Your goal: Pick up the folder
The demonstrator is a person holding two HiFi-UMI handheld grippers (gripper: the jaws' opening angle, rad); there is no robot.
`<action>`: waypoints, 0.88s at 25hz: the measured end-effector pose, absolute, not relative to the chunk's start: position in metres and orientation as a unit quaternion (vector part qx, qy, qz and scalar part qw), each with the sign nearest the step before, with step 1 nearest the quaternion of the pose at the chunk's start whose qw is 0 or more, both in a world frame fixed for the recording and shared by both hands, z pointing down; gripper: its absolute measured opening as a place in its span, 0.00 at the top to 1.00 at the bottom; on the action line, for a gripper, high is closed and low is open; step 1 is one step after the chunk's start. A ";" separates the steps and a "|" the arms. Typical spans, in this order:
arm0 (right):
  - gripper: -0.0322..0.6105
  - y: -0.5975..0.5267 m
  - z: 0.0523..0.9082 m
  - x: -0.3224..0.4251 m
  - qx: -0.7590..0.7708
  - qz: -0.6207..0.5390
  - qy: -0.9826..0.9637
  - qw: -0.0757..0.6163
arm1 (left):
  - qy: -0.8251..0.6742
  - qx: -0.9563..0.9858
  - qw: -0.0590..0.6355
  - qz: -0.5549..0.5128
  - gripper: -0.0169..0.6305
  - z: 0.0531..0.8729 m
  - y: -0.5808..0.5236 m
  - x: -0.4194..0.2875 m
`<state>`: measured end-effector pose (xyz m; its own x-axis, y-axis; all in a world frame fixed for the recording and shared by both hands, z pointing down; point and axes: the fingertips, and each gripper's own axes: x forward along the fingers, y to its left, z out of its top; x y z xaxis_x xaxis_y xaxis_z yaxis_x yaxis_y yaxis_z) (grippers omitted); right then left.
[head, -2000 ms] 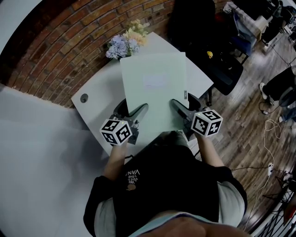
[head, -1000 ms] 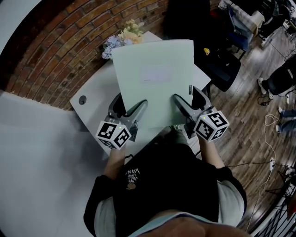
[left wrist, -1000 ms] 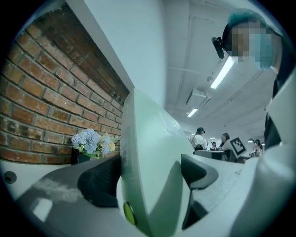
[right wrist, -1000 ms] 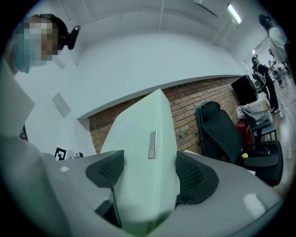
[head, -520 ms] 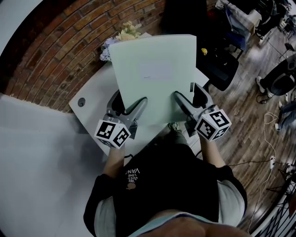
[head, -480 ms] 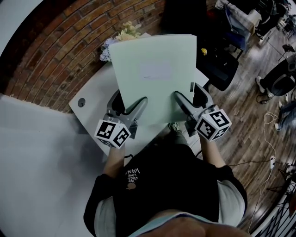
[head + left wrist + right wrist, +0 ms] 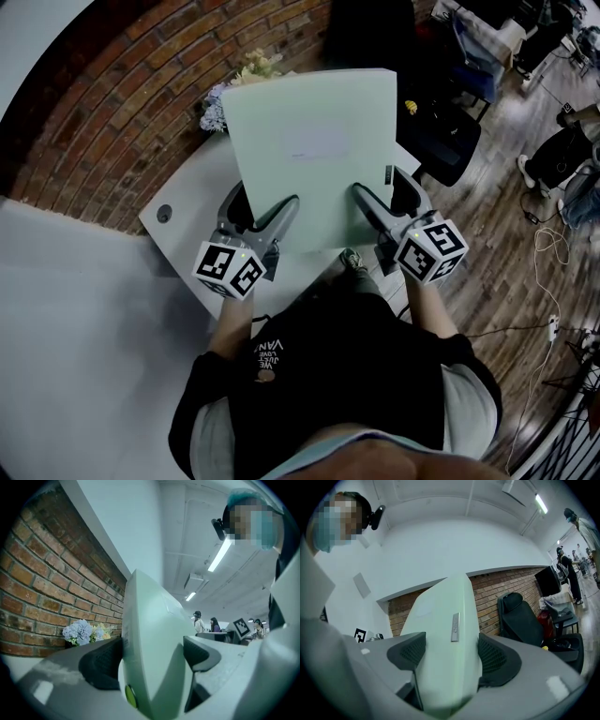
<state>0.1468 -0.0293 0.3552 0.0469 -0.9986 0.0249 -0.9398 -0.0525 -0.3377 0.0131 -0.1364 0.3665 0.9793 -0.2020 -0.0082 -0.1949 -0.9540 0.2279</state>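
Note:
A pale green folder (image 7: 314,150) with a white label is held up over the white table (image 7: 187,211), its far edge tipped upward. My left gripper (image 7: 262,202) clamps its near left corner and my right gripper (image 7: 382,187) its near right corner by the spine. In the left gripper view the folder (image 7: 150,634) stands on edge between the dark pads (image 7: 101,663), with the left gripper (image 7: 150,656) shut on it. In the right gripper view both pads (image 7: 499,660) press the folder (image 7: 445,634) by its spine, so the right gripper (image 7: 447,653) is shut on it.
A bunch of pale flowers (image 7: 234,80) stands at the table's far edge against the brick wall (image 7: 112,103). A black office chair (image 7: 445,131) sits just right of the table. A round cable hole (image 7: 165,214) marks the table's left side. Cables lie on the wooden floor (image 7: 548,272).
The folder has come up off the table with both grippers and tipped its far edge higher, hiding more of the flowers. In the last half second it has hardly moved.

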 end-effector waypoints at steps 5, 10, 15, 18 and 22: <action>0.42 -0.032 0.354 0.150 -0.715 -0.126 0.678 0.114 | -0.101 0.988 0.114 -0.016 0.33 0.366 -0.139 0.016; 0.42 -0.033 0.356 0.151 -0.715 -0.127 0.678 0.113 | -0.101 0.988 0.114 -0.014 0.33 0.367 -0.140 0.017; 0.42 -0.033 0.359 0.151 -0.715 -0.131 0.678 0.114 | -0.103 0.988 0.113 -0.010 0.33 0.369 -0.140 0.017; 0.42 -0.033 0.359 0.150 -0.714 -0.131 0.678 0.113 | -0.103 0.988 0.114 -0.009 0.33 0.369 -0.140 0.016; 0.42 -0.032 0.359 0.151 -0.714 -0.131 0.678 0.114 | -0.104 0.988 0.113 -0.009 0.33 0.369 -0.139 0.017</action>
